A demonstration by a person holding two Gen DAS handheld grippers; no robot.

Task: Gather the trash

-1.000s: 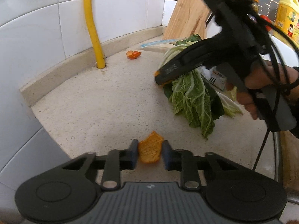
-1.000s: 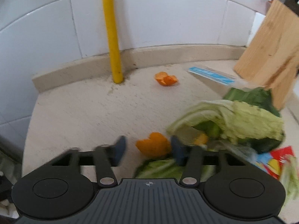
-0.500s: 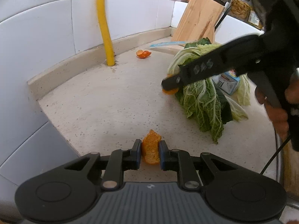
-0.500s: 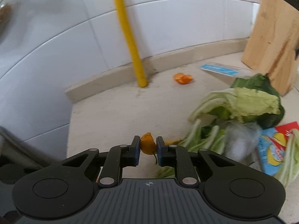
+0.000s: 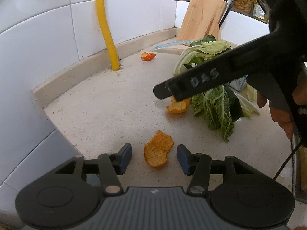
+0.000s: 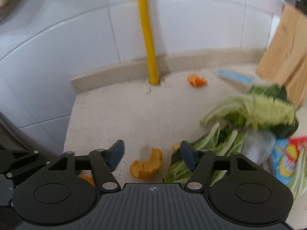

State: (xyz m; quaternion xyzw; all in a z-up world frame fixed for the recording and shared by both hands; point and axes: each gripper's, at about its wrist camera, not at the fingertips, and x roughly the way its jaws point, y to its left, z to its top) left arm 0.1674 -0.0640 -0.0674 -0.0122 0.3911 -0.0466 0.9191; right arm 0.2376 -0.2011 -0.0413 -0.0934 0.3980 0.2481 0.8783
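Note:
My left gripper hangs low over the speckled counter, its jaws opening. An orange peel piece lies loose between the pads, touching neither. My right gripper is also opening, and a curled peel piece lies on the counter between its fingers, free of both. In the left wrist view the right gripper shows as a black bar above that curled peel. A third peel lies by the yellow pipe.
Cabbage leaves are piled at the right, with a colourful snack packet and clear plastic beside them. A wooden knife block stands in the back corner. White tiled walls close the back and left. The counter drops off at the left edge.
Half a second ago each gripper was shut on a peel piece. Both have opened, and both pieces now lie loose on the counter.

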